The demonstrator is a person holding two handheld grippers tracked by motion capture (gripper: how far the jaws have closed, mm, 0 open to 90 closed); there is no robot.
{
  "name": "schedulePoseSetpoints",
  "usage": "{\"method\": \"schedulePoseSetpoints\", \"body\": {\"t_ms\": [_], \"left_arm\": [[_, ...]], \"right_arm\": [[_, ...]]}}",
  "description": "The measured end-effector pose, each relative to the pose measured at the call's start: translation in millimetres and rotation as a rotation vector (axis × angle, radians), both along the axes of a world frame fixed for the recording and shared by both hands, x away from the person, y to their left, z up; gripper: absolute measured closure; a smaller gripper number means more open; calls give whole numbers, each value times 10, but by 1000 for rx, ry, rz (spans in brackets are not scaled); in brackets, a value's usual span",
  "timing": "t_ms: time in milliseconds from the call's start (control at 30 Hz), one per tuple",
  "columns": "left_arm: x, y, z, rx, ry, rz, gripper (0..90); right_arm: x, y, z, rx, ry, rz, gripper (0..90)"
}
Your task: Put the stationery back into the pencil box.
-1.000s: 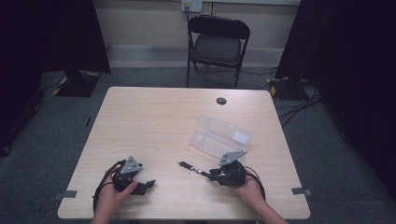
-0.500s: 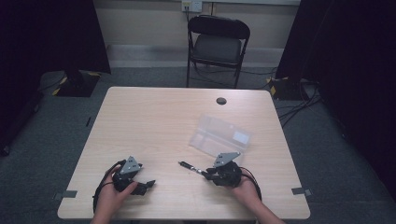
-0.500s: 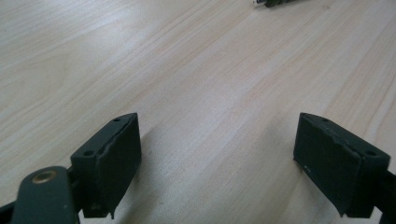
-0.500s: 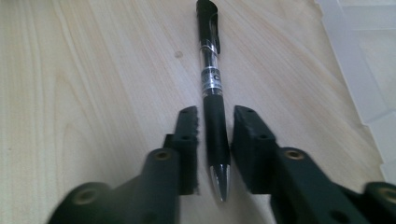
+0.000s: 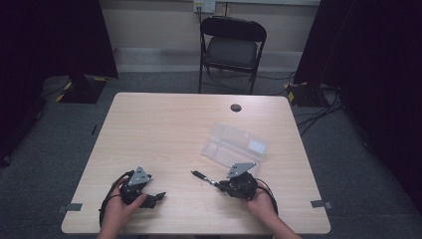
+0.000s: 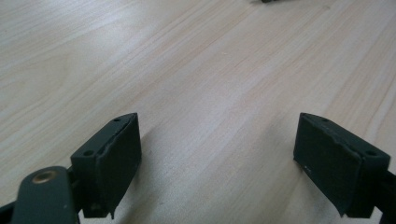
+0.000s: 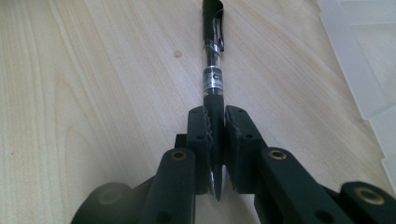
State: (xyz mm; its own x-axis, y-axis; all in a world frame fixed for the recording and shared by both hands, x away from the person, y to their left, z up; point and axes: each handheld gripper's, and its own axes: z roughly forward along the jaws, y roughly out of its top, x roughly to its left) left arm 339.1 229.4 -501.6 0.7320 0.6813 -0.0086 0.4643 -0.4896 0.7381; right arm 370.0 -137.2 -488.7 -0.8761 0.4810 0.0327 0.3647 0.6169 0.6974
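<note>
Pale wood-grain table (image 5: 164, 129), light beige with fine darker streaks; a small black round cap (image 5: 236, 107) sits in it near the far edge. The pen (image 7: 213, 60) is black at cap and grip, clear in the barrel, with a silver band and a black-and-white label; the right gripper (image 7: 215, 135) is matt black with brass-coloured rivets; the left gripper (image 6: 219, 158) has dark charcoal jaws, one brass rivet too. The plastic case (image 5: 234, 147) is frosted, see-through, whitish; the chair (image 5: 233, 47) is black with a grey seat; the floor (image 5: 59, 134) is grey-blue carpet.
</note>
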Motion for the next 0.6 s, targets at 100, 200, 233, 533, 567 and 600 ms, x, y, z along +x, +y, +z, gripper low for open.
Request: {"method": "schedulePoseSetpoints", "body": {"t_ms": [100, 200, 233, 533, 567, 600], "left_arm": [[1, 0, 0, 1, 0, 0, 149], [1, 1, 0, 0, 0, -1, 149], [1, 1, 0, 0, 0, -1, 149], [1, 1, 0, 1, 0, -1, 149], [1, 1, 0, 0, 0, 0, 149], [1, 1, 1, 1, 0, -1, 148]], "right_arm": [[2, -5, 5, 2, 14, -2, 809], [8, -15, 5, 7, 23, 0, 810], [12, -22, 7, 10, 30, 1, 810], [20, -47, 51, 12, 47, 2, 810], [24, -56, 59, 20, 47, 6, 811], [25, -61, 66, 21, 45, 6, 811]]}}
